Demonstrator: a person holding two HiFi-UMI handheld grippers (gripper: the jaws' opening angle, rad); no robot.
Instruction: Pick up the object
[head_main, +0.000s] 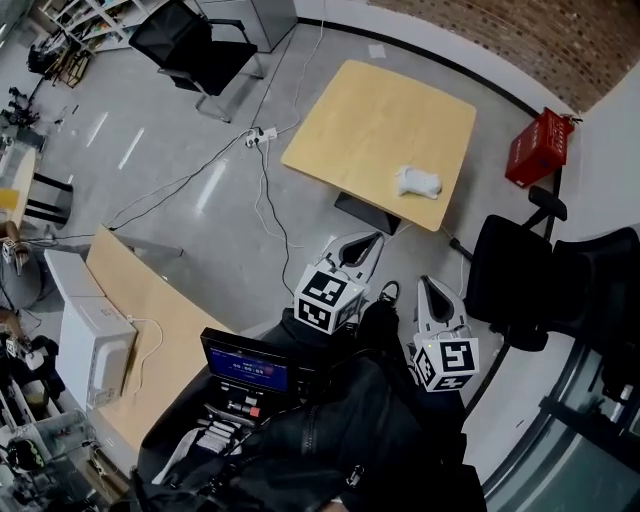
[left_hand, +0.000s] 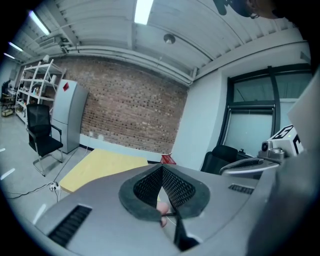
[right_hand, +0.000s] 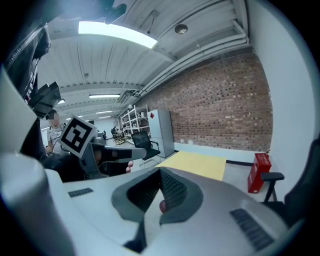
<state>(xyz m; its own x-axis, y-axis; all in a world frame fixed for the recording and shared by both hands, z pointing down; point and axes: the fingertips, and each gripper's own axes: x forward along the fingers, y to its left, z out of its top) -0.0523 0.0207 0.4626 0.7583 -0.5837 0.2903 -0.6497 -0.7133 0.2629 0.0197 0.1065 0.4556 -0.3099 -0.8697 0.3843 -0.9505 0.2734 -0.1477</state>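
Note:
A small white object (head_main: 418, 182) lies near the front right corner of the light wooden table (head_main: 370, 120). Both grippers hang in the air short of the table's near edge. My left gripper (head_main: 371, 241) points toward the table, and its jaws meet at the tip with nothing between them (left_hand: 161, 169). To its right and closer to me, my right gripper (head_main: 431, 287) has its jaws closed and empty as well (right_hand: 161, 171). The table (left_hand: 107, 167) (right_hand: 197, 164) shows ahead in both gripper views, where the jaws hide the white object.
A red box (head_main: 540, 147) stands on the floor right of the table. Black office chairs stand at the right (head_main: 520, 280) and far left (head_main: 195, 45). Cables and a power strip (head_main: 262, 135) lie on the floor. A second desk (head_main: 150, 310) with a white box is at lower left.

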